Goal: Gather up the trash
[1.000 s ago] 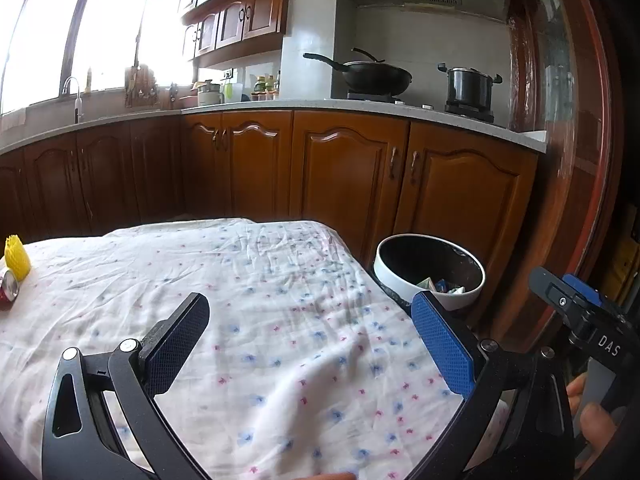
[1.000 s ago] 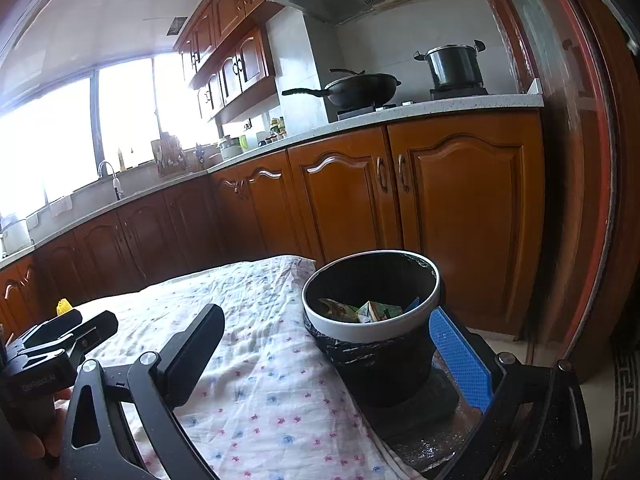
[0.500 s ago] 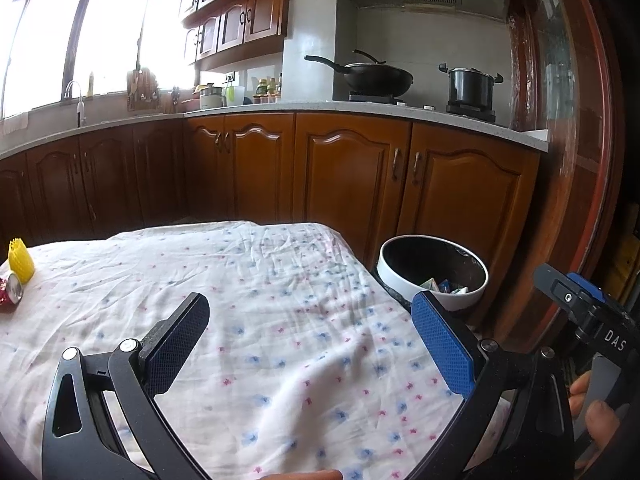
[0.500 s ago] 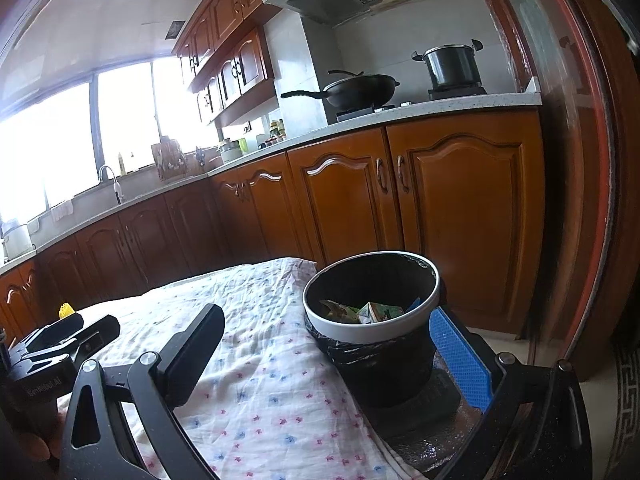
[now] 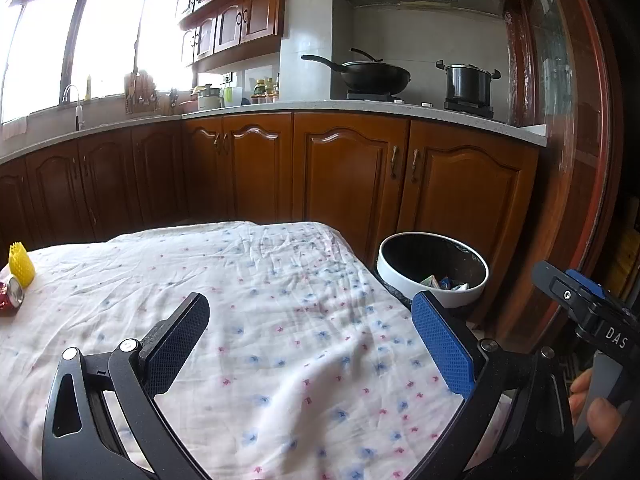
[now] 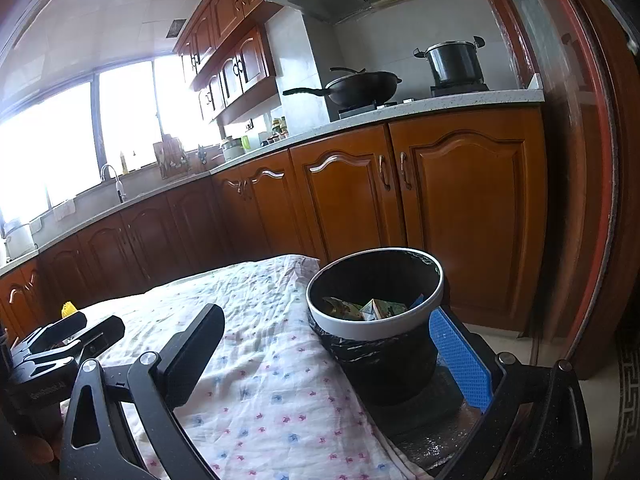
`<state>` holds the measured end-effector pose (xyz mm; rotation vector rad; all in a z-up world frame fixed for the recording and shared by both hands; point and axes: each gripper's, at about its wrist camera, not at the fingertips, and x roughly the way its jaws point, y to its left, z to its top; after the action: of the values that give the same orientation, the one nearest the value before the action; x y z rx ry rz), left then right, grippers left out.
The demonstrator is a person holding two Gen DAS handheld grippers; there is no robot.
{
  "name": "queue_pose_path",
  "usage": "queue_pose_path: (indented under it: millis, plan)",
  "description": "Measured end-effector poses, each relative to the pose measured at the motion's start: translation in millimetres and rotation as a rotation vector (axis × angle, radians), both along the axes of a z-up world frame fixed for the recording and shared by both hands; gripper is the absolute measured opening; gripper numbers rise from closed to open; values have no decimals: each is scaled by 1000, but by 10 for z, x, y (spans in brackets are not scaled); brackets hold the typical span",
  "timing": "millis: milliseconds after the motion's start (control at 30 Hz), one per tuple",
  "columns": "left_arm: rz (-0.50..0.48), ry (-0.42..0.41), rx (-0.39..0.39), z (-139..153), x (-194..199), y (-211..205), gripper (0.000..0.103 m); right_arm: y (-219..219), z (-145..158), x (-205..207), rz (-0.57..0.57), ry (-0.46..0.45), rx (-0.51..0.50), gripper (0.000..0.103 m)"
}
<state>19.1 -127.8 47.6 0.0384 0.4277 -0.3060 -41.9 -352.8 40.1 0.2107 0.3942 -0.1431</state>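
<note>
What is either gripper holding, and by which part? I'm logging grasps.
Nothing is held. The left gripper and right gripper both stand open and empty above the tablecloth.

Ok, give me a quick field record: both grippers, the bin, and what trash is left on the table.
left gripper: open, holding nothing, above the floral tablecloth
right gripper: open, holding nothing, facing the bin
bin: white rim, black liner, beside the table's right edge, wrappers and a small carton inside
trash left: red can lying on its side at the table's far left edge
beside can: yellow mesh object, touching or nearly so
</note>
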Motion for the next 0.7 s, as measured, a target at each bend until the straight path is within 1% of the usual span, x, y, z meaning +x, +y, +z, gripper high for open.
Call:
queue_pose_path:
  millis: [700]
  plan:
    - [0, 7, 4, -6, 11, -22, 103, 22, -25, 18, 6, 0, 12, 103]
